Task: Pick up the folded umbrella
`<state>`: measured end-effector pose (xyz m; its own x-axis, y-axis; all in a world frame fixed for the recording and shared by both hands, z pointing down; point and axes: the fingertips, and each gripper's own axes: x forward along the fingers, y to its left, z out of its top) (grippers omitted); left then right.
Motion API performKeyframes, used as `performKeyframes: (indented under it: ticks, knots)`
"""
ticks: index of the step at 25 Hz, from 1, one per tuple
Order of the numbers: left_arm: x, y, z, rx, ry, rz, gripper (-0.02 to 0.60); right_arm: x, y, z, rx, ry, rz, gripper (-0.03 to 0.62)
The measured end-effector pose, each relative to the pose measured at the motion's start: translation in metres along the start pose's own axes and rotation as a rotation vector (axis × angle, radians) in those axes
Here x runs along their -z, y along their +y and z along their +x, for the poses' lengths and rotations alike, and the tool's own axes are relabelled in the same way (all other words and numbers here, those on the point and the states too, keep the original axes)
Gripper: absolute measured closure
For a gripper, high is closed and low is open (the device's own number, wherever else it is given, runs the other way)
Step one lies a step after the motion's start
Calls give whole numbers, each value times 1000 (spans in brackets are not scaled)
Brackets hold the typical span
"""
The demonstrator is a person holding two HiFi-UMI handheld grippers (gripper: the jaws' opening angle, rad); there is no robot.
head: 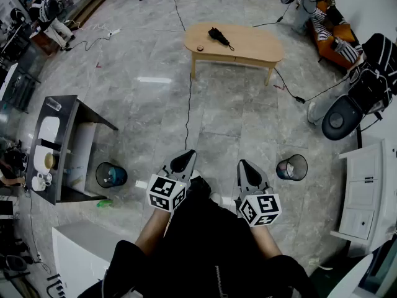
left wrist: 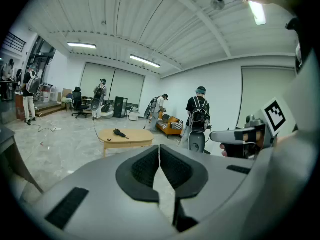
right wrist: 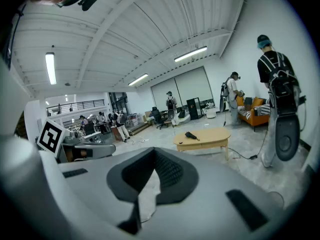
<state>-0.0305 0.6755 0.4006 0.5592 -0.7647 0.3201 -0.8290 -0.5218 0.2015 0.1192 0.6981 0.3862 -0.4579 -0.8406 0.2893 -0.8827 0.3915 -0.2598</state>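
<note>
We hold the left tool [head: 184, 160] and the right tool [head: 247, 169] closed and empty near us, while the folded umbrella [head: 218, 36] lies on the far wooden surface [head: 255, 43], well apart from both.

Distant table [head: 255, 46] common to all views

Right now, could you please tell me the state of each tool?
Left tool: closed, holding nothing.
Right tool: closed, holding nothing.

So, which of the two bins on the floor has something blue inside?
The bin left of the person, beside the dark shelf unit; the right bin shows no blue.
</note>
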Motion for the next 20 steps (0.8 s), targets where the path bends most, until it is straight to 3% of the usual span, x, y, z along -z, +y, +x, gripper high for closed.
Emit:
performKeyframes:
  ticks: [20]
  knots:
    - [3,13,-5,-19,0,-11,563,7,9,16,-18,28,30,580]
